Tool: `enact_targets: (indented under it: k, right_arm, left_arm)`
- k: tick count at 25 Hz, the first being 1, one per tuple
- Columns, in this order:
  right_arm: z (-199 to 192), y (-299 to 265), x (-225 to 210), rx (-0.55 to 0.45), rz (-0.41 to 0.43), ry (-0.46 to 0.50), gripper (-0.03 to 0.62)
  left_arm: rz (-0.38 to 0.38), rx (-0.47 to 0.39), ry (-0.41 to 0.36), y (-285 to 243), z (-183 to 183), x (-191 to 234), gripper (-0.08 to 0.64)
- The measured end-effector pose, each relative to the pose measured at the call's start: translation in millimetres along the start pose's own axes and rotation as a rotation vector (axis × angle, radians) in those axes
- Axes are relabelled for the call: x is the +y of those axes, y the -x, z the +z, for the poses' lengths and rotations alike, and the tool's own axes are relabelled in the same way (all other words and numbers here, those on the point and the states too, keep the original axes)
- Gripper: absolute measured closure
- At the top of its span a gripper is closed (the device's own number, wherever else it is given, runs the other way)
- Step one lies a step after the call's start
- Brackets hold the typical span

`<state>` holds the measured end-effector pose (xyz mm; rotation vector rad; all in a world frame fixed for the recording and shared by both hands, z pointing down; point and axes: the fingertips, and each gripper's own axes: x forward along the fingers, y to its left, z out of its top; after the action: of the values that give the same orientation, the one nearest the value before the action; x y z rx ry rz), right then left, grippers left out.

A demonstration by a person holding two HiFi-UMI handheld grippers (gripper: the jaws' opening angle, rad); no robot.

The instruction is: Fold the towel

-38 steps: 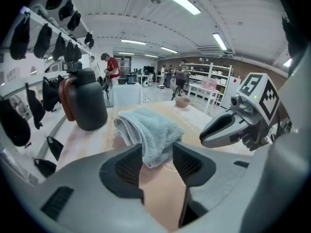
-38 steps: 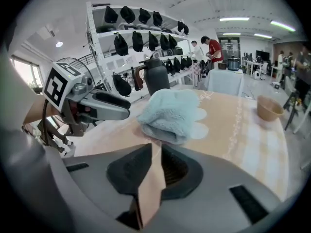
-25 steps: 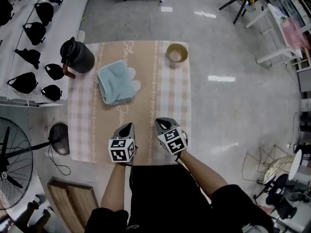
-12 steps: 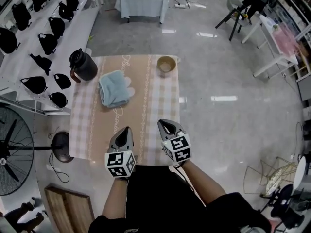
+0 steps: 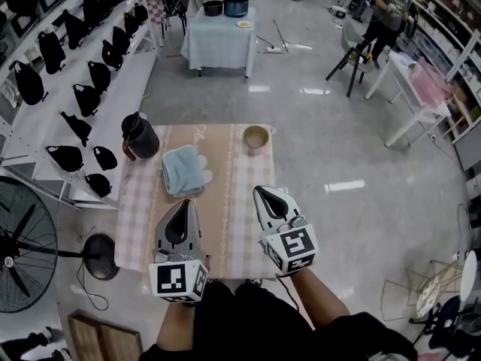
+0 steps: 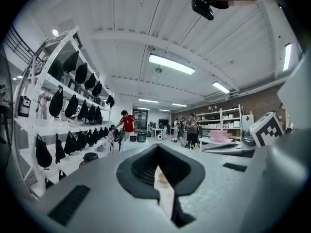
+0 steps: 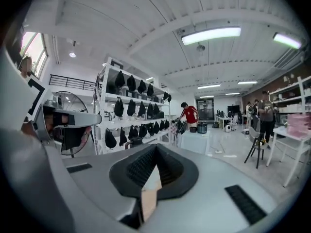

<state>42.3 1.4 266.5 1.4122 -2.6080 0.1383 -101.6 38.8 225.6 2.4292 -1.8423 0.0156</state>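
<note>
So, left gripper (image 5: pixel 183 204) and right gripper (image 5: pixel 264 193) both way higher than a second ago, jaws pinched together, empty, blue towel (image 5: pixel 184 171) unmoved near the table's (image 5: pixel 227 164) far left corner, beside the black jug (image 5: pixel 140 135)

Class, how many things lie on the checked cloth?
3: jug at far left corner, towel beside it, bowl far right. Left tongs and right tongs may hide more.

Left tool (image 5: pixel 183 203) and right tool (image 5: pixel 260 191) higher, level.
</note>
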Motion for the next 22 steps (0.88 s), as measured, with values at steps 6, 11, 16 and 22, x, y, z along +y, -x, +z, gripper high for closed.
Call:
enact_targets:
  k: [6, 11, 16, 22]
  right_arm:
    - [53.9, 8.3, 9.4, -0.092, -0.050, 0.036, 0.589]
    - [78.9, 15.2, 16.7, -0.141, -0.088, 0.066, 0.589]
    - [82.1, 12.7, 23.4, -0.152, -0.105, 0.081, 0.589]
    - [81.6, 7.6, 25.1, -0.154, -0.117, 0.084, 0.589]
  left_arm:
    - [-0.016, -0.042, -0.042, 15.4, 31.1, 18.2, 0.557]
    - [-0.029, -0.055, -0.048, 21.0, 39.4, 29.8, 0.557]
    - [-0.036, -0.075, -0.045, 21.6, 44.0, 36.1, 0.557]
    - [-0.016, -0.073, -0.068, 21.9, 39.9, 49.6, 0.557]
